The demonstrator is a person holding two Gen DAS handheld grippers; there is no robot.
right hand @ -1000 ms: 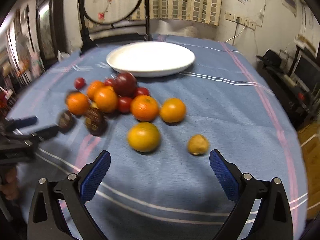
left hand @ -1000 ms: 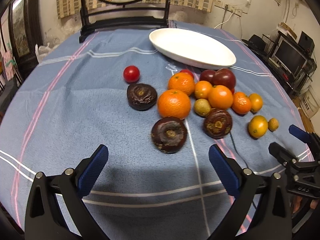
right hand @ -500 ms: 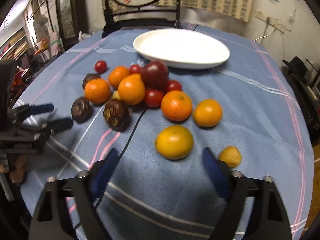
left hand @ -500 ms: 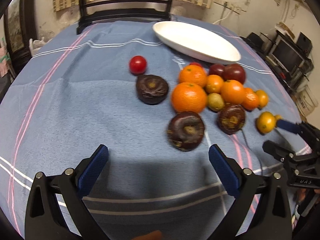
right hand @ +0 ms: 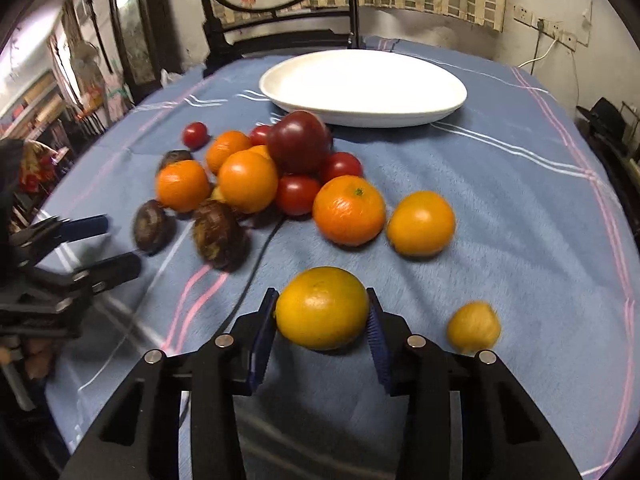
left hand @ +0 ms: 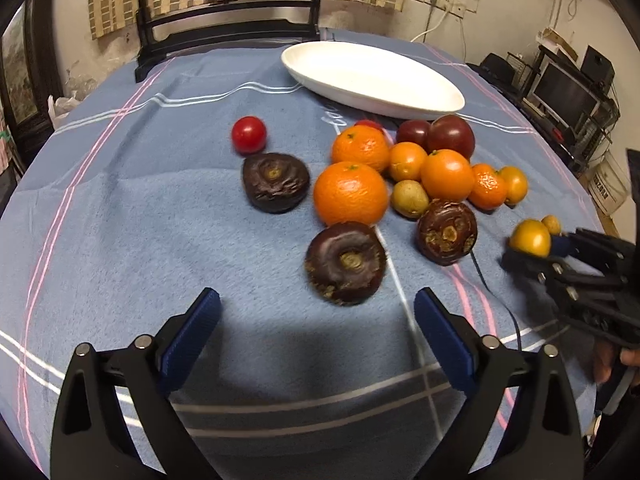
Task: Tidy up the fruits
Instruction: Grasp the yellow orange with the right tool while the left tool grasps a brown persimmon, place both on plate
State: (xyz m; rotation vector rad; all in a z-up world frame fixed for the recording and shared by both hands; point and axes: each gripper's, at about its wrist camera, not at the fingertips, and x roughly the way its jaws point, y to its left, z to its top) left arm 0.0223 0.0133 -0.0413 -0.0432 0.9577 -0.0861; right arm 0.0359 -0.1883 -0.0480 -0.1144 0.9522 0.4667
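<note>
A pile of oranges, red tomatoes and dark purple fruits lies on the blue cloth before a white oval plate (left hand: 372, 76) (right hand: 362, 84). My right gripper (right hand: 322, 320) is shut on a yellow-orange fruit (right hand: 322, 308), which rests on the cloth; it also shows in the left wrist view (left hand: 530, 237). My left gripper (left hand: 316, 332) is open and empty, just short of a dark purple fruit (left hand: 346, 262). A big orange (left hand: 350, 194) lies behind that fruit. The left gripper shows at the left edge of the right wrist view (right hand: 100, 242).
A small yellow fruit (right hand: 474, 326) lies right of my right gripper. A thin black cable (right hand: 256, 256) runs across the cloth. A dark wooden screen stand (left hand: 224, 28) is behind the plate. Shelves with monitors (left hand: 568, 92) are past the table's right edge.
My right gripper moved forward onto the yellow-orange fruit and closed on it. My left gripper drifted slightly and stayed open.
</note>
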